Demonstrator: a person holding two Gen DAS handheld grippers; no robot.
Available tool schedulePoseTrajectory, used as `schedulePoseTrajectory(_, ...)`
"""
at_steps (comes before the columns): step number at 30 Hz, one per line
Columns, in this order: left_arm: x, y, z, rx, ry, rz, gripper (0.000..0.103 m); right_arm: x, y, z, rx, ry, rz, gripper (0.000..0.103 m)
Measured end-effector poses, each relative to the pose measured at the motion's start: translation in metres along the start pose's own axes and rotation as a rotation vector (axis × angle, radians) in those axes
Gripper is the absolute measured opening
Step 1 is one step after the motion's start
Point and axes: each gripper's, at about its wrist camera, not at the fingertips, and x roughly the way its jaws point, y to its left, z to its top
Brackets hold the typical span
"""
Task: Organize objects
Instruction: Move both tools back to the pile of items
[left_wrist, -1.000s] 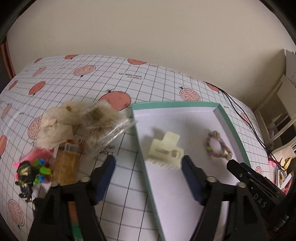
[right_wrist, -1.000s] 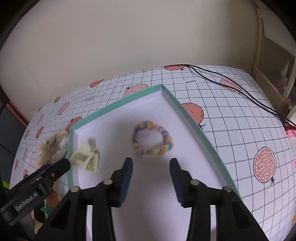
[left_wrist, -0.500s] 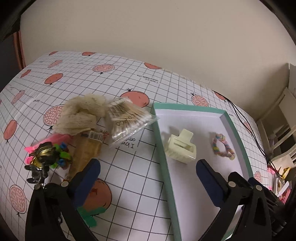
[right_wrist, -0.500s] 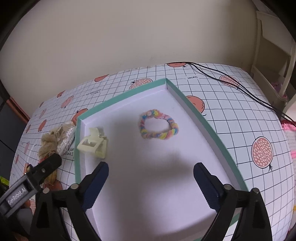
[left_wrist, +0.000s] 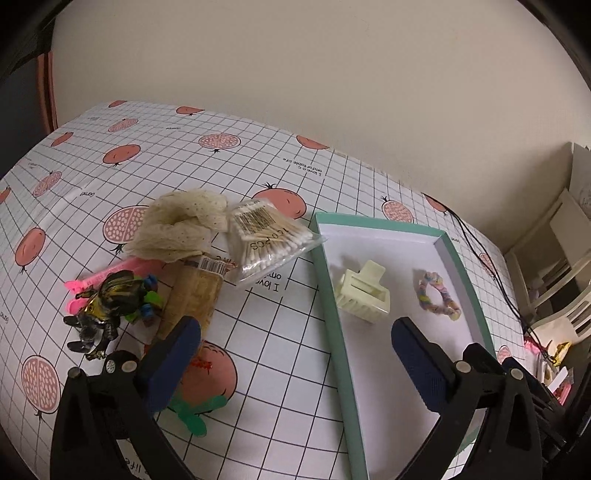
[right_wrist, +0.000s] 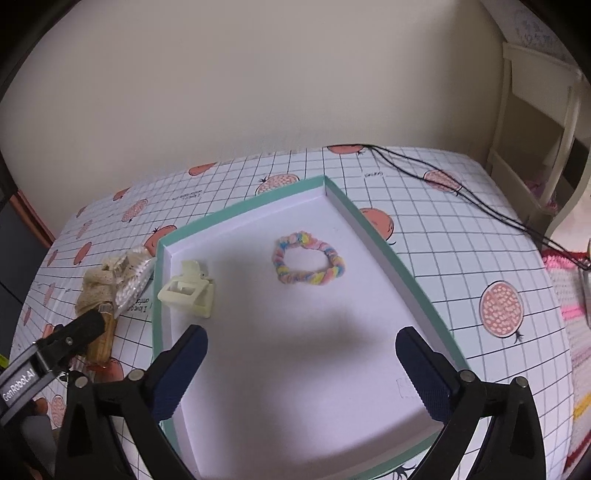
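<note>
Beside the teal-rimmed white cardboard tray (left_wrist: 334, 325), a clear crinkly bag of cotton swabs (left_wrist: 267, 238) looks light and slippery; both grippers (left_wrist: 291, 354) (right_wrist: 301, 360) gape wide, empty; pinch its edge.

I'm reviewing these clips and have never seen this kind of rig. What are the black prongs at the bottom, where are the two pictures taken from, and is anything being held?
A person holds two hand grippers, each with its own fisheye camera. The prongs are fingers. The left gripper and right gripper are both open and empty. A teal-rimmed box on the fruit-print tablecloth holds a cream hair claw and a pastel scrunchie. Outside lie a cotton swab bag, a beige lace scrunchie and a black-gold toy figure.
</note>
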Motion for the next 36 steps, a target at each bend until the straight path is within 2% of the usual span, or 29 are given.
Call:
schedulePoseTrajectory(3, -0.006, 0.004, 0.001, -0.004, -0.001, -0.012, 0.103, -0.003, 0.0, -0.001, 0.016, -0.006, 0.037, 0.103)
schedulePoseTrajectory(7, -0.018, 0.013, 0.005, 0.003, -0.03, 0.012, 0.103, -0.008, 0.005, 0.0, 0.017, -0.02, 0.053, 0.103)
schedulePoseTrajectory(10, -0.027, 0.024, 0.01, -0.004, -0.057, 0.029, 0.103, -0.013, 0.016, 0.002, 0.012, -0.036, 0.089, 0.103)
schedulePoseTrajectory(16, -0.037, 0.048, 0.02, -0.015, -0.056, 0.059, 0.103, -0.016, 0.043, 0.001, -0.003, -0.029, 0.136, 0.103)
schedulePoseTrajectory(25, -0.047, 0.102, 0.025, -0.097, -0.008, 0.101, 0.103, -0.012, 0.092, -0.004, -0.021, 0.01, 0.224, 0.103)
schedulePoseTrajectory(33, -0.044, 0.141, 0.019, -0.161, 0.085, 0.18, 0.103, 0.004, 0.143, -0.018, -0.098, 0.116, 0.305, 0.097)
schedulePoseTrajectory(36, -0.04, 0.152, 0.014, -0.202, 0.131, 0.19, 0.103, 0.011, 0.163, -0.028, -0.154, 0.165, 0.307, 0.095)
